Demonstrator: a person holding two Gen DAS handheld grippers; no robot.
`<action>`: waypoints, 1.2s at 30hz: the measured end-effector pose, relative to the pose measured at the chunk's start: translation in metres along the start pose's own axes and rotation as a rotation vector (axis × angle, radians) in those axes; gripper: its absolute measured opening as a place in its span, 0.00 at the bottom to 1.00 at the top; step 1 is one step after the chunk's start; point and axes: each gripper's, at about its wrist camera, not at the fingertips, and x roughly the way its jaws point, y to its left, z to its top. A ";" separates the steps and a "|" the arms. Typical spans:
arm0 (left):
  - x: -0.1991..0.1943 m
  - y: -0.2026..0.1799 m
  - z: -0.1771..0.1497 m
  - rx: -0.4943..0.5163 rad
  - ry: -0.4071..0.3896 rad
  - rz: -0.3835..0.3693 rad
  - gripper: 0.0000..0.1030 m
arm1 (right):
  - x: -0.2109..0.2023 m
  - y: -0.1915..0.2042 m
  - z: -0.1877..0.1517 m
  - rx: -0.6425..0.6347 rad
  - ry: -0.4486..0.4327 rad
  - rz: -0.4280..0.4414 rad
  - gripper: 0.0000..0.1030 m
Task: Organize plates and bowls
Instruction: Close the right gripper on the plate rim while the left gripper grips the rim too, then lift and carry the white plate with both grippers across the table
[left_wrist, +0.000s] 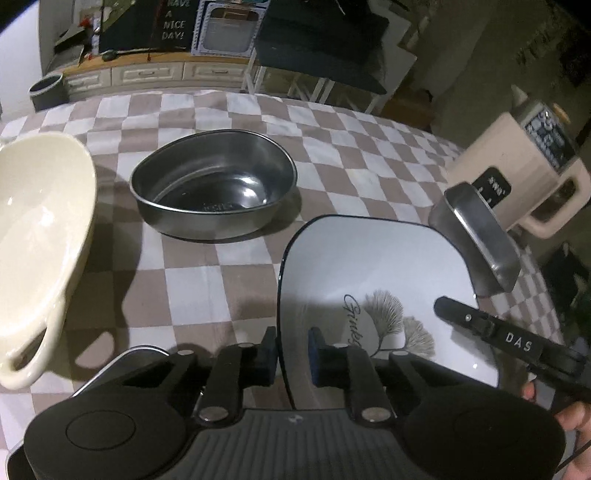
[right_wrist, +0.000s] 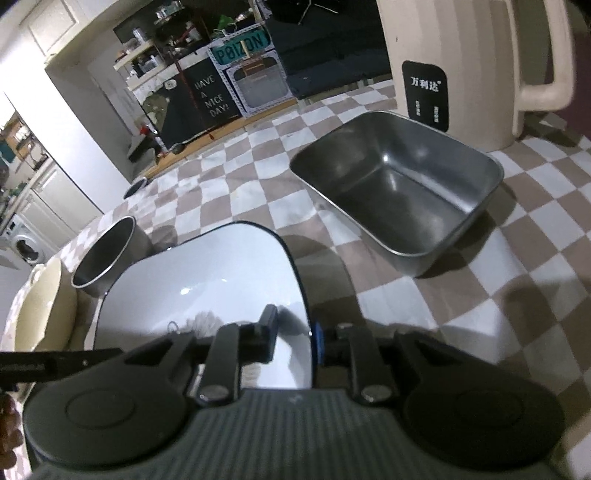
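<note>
Both grippers pinch the white plate (left_wrist: 369, 280) by opposite edges: left gripper (left_wrist: 293, 356) on its left rim, right gripper (right_wrist: 293, 341) on the right. The round steel bowl (left_wrist: 214, 184) sits beyond the plate to its left – the square steel tray (right_wrist: 402, 184) beyond-right.

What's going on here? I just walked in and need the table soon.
A person is sorting dishes with two hand-held grippers. The left gripper and the right gripper each straddle an edge of the same white square plate, on opposite sides, above the checkered tablecloth. Around it sit a round steel bowl, a rectangular steel tray, a cream dish and a beige kettle. Nothing is stacked yet.
</note>
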 end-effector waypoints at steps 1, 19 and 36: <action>0.001 -0.001 -0.001 0.015 0.000 0.004 0.17 | 0.000 -0.001 -0.001 -0.010 -0.006 0.004 0.25; -0.018 -0.010 -0.002 0.103 -0.113 0.020 0.19 | -0.017 0.010 -0.001 -0.057 -0.049 0.007 0.26; -0.164 -0.015 -0.041 0.094 -0.323 0.012 0.19 | -0.143 0.065 -0.007 -0.102 -0.216 0.161 0.21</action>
